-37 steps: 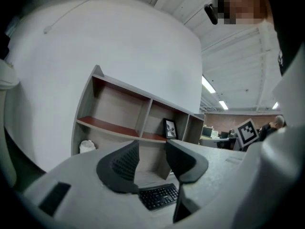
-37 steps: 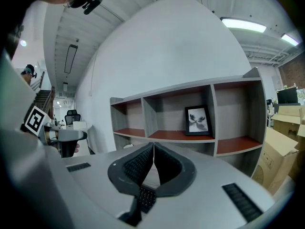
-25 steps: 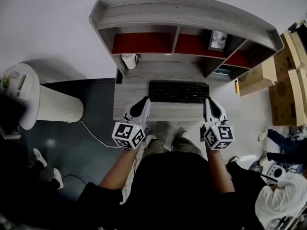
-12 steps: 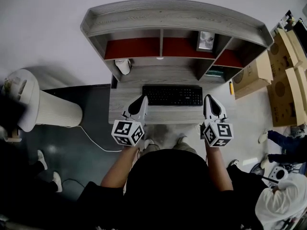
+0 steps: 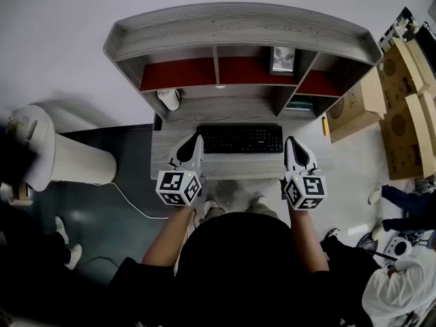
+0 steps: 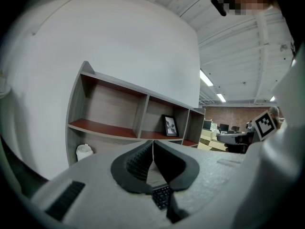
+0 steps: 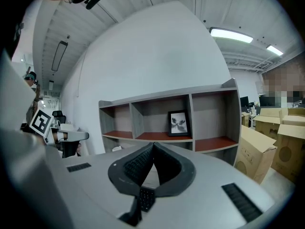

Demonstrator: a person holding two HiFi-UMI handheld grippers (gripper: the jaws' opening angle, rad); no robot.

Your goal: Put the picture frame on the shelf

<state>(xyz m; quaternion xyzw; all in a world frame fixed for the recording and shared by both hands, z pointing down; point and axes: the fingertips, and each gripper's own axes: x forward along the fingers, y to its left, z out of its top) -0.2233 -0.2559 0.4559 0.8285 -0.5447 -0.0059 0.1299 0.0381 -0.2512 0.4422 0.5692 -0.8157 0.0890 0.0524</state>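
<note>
Pic frame point(image 7: 179, 123) motif unclear; kbd point(image 6: 162, 196) mostly hid by L gripper point(image 6: 153, 142).

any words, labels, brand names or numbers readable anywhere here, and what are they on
No text here can be read.
keyboard: key legends too small to read.
cardboard box: small marks, too blurred to read.
left gripper and right gripper: their cubes carry black-and-white square marker patterns, no letters.
picture frame: an image only, no words visible.
</note>
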